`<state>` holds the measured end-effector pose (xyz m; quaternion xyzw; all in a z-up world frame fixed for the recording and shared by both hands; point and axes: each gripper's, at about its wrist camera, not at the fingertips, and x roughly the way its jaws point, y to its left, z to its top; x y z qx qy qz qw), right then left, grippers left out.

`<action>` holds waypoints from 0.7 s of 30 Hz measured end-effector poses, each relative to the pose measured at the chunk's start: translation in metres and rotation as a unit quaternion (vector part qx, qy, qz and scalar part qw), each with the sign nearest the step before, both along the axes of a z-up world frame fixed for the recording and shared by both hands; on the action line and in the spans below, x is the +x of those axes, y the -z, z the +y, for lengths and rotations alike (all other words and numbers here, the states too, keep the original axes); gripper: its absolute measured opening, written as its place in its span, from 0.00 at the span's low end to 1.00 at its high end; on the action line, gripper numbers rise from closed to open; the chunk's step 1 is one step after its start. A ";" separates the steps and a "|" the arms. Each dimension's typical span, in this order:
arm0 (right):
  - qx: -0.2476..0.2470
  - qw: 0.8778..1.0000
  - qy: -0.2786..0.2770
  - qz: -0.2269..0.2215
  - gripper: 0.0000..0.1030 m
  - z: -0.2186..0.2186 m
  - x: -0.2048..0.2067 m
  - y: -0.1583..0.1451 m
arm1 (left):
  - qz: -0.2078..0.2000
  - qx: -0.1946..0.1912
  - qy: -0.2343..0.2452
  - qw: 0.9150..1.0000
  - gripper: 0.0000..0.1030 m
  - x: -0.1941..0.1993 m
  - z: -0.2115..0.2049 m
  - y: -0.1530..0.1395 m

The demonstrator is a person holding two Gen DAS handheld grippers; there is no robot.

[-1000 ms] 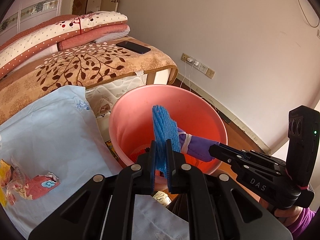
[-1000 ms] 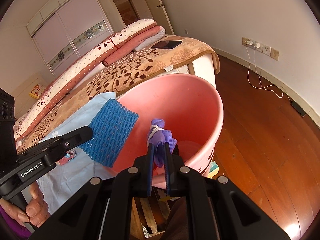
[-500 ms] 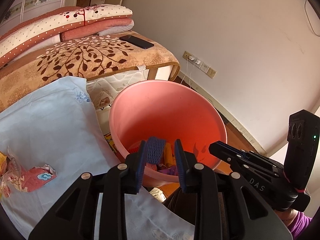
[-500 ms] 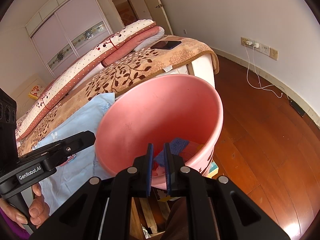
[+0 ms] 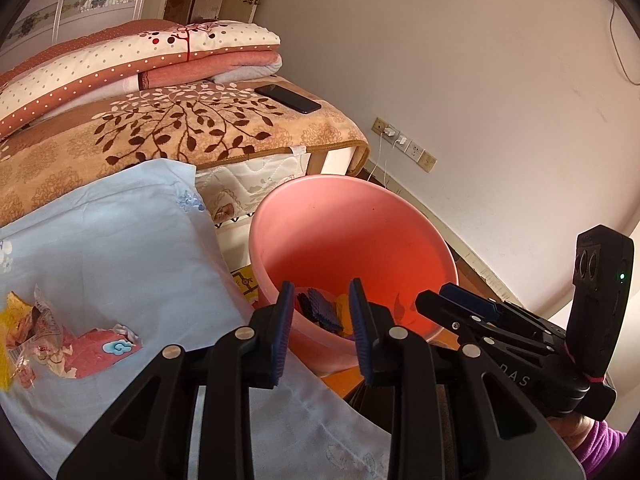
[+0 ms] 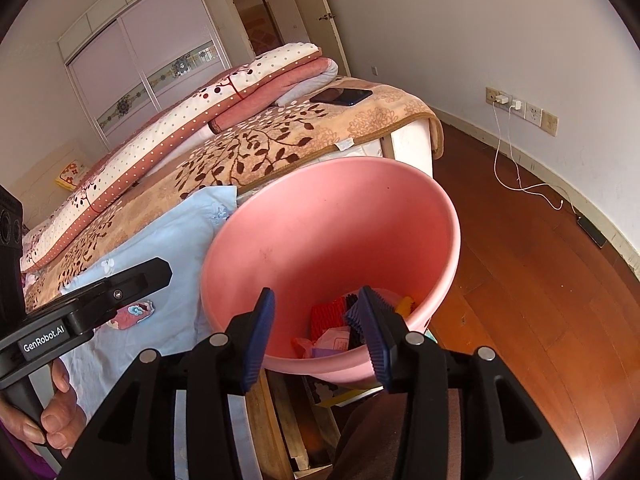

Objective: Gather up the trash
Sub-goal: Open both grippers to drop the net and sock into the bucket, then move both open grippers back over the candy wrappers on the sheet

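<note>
Trash [image 6: 340,328] is lying at the bottom of the pink bin [image 6: 304,236], which is filling the centre of the right wrist view and sitting lower centre in the left wrist view: a blue mesh piece [image 5: 322,310], a red mesh piece [image 6: 328,314], yellow and pink scraps. The left gripper [image 5: 322,334] is hovering at the bin's near rim, fingers apart and holding nothing. The right gripper [image 6: 316,334] is likewise hanging over the near rim, fingers spread wide and empty. More wrappers [image 5: 76,344] are lying at lower left of the left wrist view on a pale blue cloth [image 5: 120,248], just beside the bin. Behind, toward upper left, a bed [image 5: 180,124] is carrying folded quilts [image 5: 132,60] and a phone [image 5: 288,99].
</note>
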<state>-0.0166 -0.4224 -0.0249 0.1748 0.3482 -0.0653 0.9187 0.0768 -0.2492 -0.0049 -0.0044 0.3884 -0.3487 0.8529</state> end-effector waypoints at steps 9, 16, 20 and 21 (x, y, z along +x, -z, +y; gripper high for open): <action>-0.017 1.000 -0.026 0.000 0.46 0.027 0.006 -0.003 | -0.018 0.017 -0.037 0.999 0.27 -0.004 0.041 0.000; -0.036 0.998 -0.051 0.003 0.49 0.058 0.013 -0.003 | -0.032 0.033 -0.079 0.996 0.27 -0.011 0.086 0.002; -0.042 0.996 -0.075 0.001 0.49 0.077 0.018 -0.004 | -0.033 0.035 -0.106 0.993 0.27 -0.014 0.115 0.005; -0.041 0.996 -0.080 0.000 0.49 0.081 0.019 -0.004 | -0.033 0.036 -0.112 0.992 0.27 -0.015 0.122 0.006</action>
